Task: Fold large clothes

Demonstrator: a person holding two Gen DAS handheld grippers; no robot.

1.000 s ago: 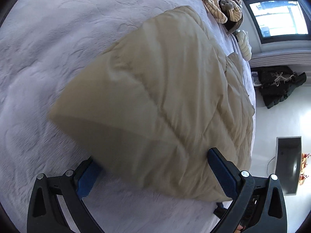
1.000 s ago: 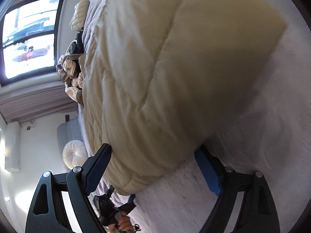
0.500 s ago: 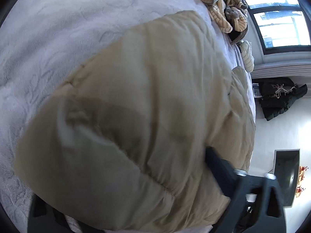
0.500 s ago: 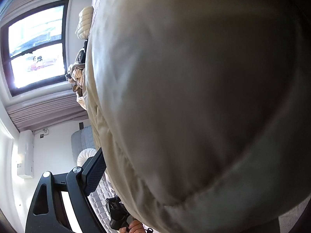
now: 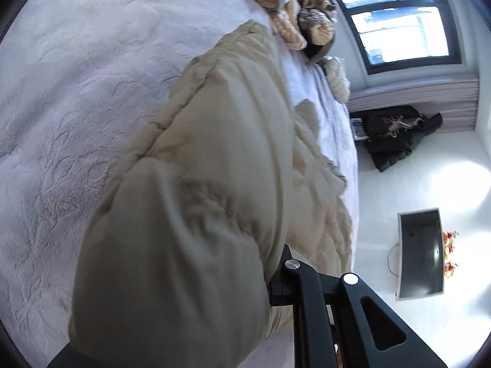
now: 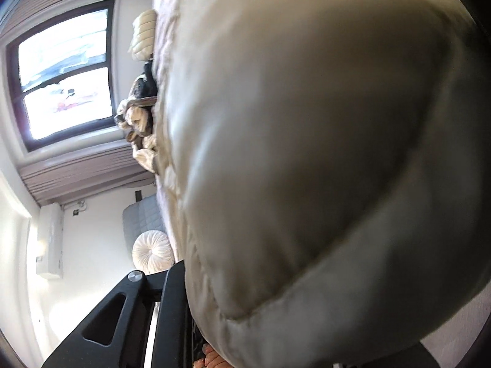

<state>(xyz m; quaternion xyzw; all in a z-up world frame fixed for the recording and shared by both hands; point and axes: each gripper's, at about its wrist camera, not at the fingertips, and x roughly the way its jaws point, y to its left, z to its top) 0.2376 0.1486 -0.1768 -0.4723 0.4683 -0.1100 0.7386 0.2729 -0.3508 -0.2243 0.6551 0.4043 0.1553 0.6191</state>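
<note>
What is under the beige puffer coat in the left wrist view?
The lavender bedspread lies under the coat, showing around its left and far edges. What the coat covers directly beneath cannot be seen.

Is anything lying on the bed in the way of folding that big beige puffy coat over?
Nothing visible does. Both grippers have just closed on the beige coat, and the lavender bedspread beside it is bare; the striped clothes pile lies apart, near the window.

No readable text from where I sit. I checked both wrist views: nothing legible on the beige padded coat (image 5: 214, 184), the black gripper frames or the dark screen (image 5: 420, 254). No labels, brands or numbers.
</note>
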